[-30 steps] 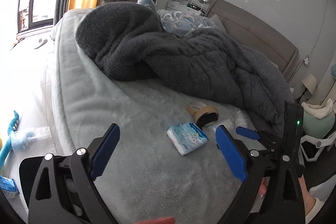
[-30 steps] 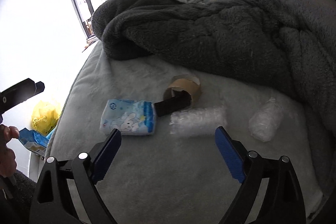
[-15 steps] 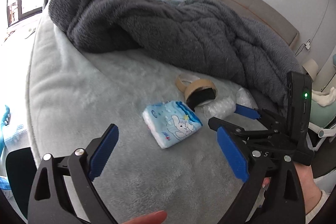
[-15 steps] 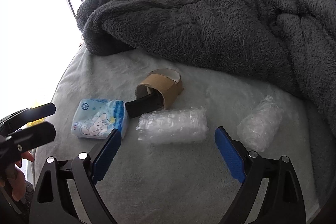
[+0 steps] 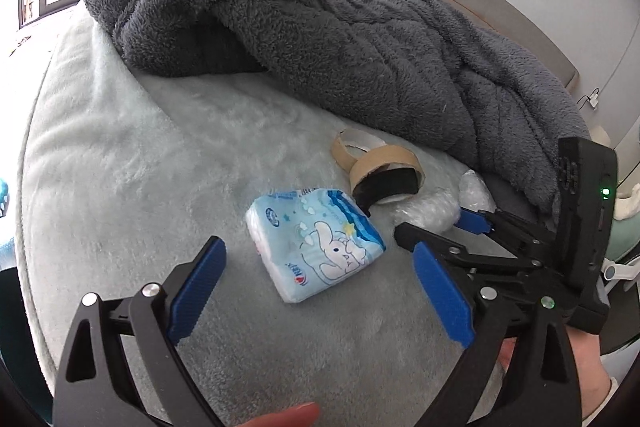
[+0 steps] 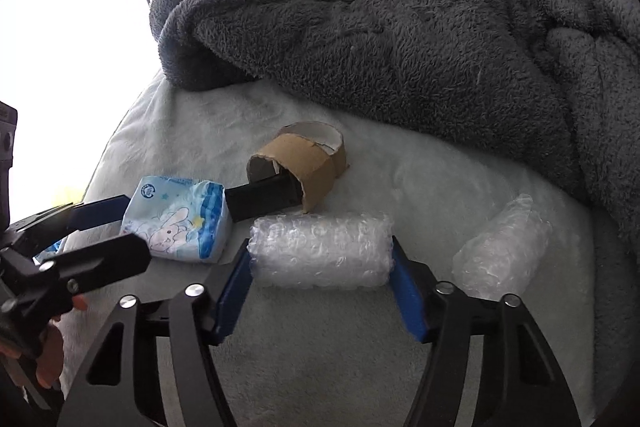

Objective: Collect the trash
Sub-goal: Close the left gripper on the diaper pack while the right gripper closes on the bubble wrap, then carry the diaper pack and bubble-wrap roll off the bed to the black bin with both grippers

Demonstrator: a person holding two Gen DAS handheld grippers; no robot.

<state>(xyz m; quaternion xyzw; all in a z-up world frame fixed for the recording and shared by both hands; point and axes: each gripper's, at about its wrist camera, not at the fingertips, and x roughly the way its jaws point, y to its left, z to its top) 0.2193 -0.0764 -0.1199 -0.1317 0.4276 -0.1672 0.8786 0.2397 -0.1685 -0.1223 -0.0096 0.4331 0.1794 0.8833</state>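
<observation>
Right gripper (image 6: 320,281) jaws closing, bubble-wrap roll (image 6: 320,251) between blue pads at lower centre, ends touching pads. Left gripper (image 5: 318,291) wide open, empty; tissue pack (image 5: 314,247) just ahead between fingertips. Cardboard tape rolls (image 6: 304,163) behind. Second bubble-wrap wad (image 6: 500,251) right. Grey blanket (image 6: 400,27) fills top, on pale bedcover (image 6: 400,347).

Rumpled dark grey fleece blanket (image 5: 320,27) on pale bedcover (image 5: 120,147), bright window (image 6: 72,27) behind.

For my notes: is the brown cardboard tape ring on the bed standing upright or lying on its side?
On its side: the cardboard ring shows its opening sideways, something black inside.
</observation>
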